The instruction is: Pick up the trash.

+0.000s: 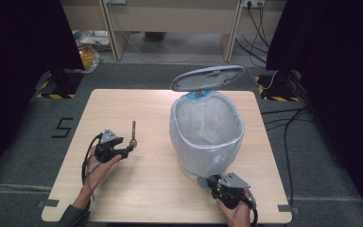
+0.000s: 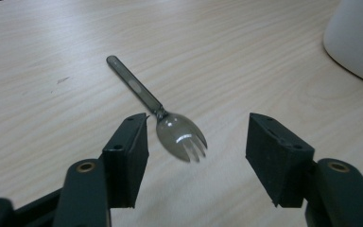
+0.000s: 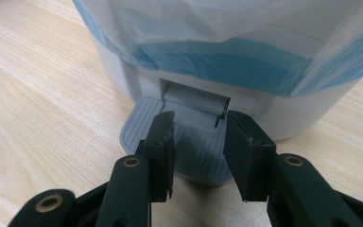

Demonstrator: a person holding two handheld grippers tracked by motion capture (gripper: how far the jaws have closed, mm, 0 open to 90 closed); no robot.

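On the pale wooden counter [image 1: 123, 198], ringed by dark curtains [image 1: 19, 38], the left gripper [image 2: 196, 142] stood spread around a spork [image 2: 170, 127]; the right gripper [image 3: 198, 142], narrowed, pressed the pedal [image 3: 194, 156] of the open-lidded bin [image 1: 208, 132].

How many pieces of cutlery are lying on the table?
1: a dark plastic spork lies on the table, left of the bin, between the left gripper jaws. The bin's inside is partly hidden.

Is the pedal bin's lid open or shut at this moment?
Open. The grey lid stands tilted up behind the pedal bin, exposing the bag-lined inside, while the right gripper rests on the foot pedal.
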